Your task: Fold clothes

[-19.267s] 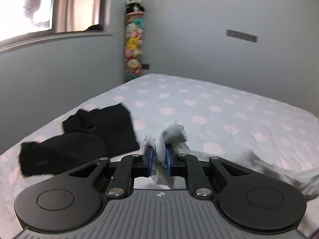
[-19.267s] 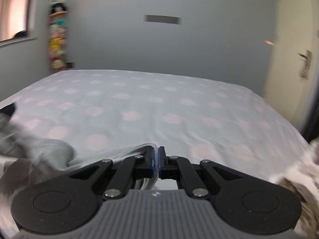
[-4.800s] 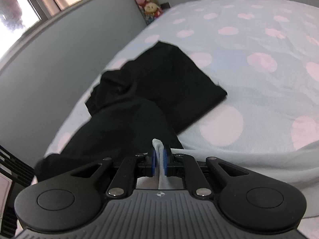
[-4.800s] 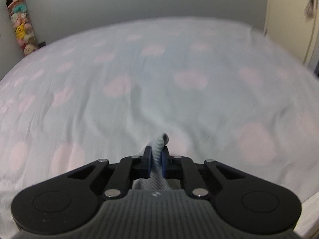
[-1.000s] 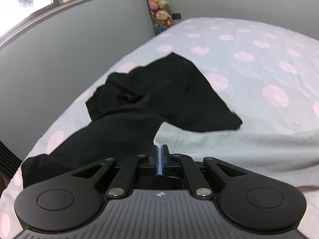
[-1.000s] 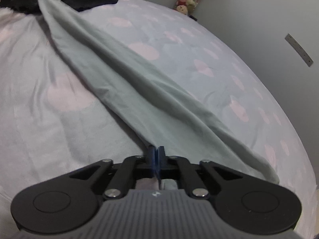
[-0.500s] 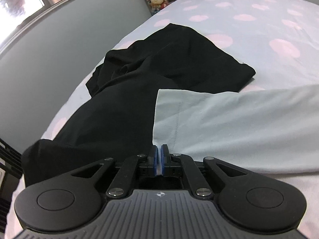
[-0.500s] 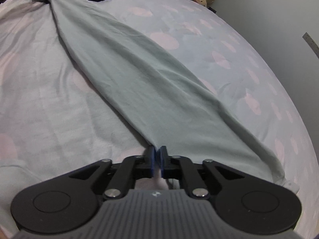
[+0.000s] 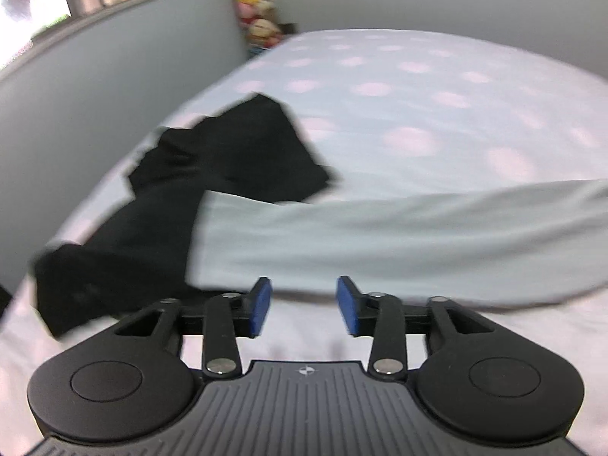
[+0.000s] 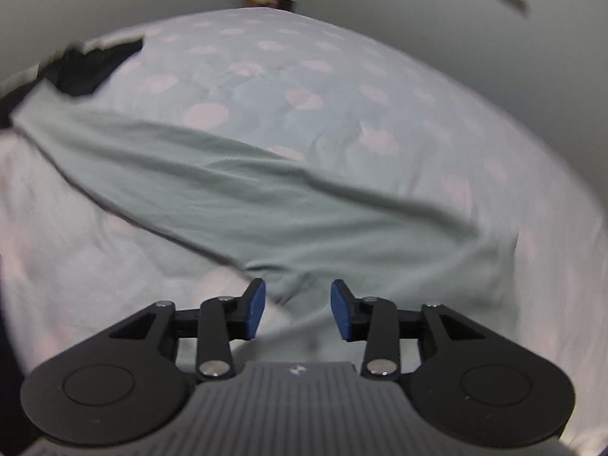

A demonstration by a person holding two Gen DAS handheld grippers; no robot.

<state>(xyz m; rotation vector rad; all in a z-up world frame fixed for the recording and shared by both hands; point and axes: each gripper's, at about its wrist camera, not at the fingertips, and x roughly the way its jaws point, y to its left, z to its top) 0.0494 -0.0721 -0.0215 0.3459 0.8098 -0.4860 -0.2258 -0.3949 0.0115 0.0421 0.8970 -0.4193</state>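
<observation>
A pale grey-green garment [image 9: 380,239] lies stretched in a long band across the bed; the right wrist view shows it [image 10: 266,197] running from far left to near right. My left gripper [image 9: 303,306] hangs just short of the garment's near edge. Its jaws are opening and nothing is between the blue pads [image 9: 260,306]. My right gripper [image 10: 297,309] is over the garment's near end. Its jaws are opening too, with cloth seen below the gap but not pressed by the pads [image 10: 255,307]. Both pictures are blurred by motion.
Black clothes [image 9: 197,190] lie heaped at the bed's left side, partly under the pale garment's end, and show again [image 10: 91,64] far left. The bedsheet [image 9: 437,114] is light with pink dots. Grey walls and a stack of plush toys [image 9: 254,11] stand beyond.
Both grippers went from shut on the pale garment's edge to spread apart, letting it go. Both drew back from the cloth, and the garment now lies flat on the bed.
</observation>
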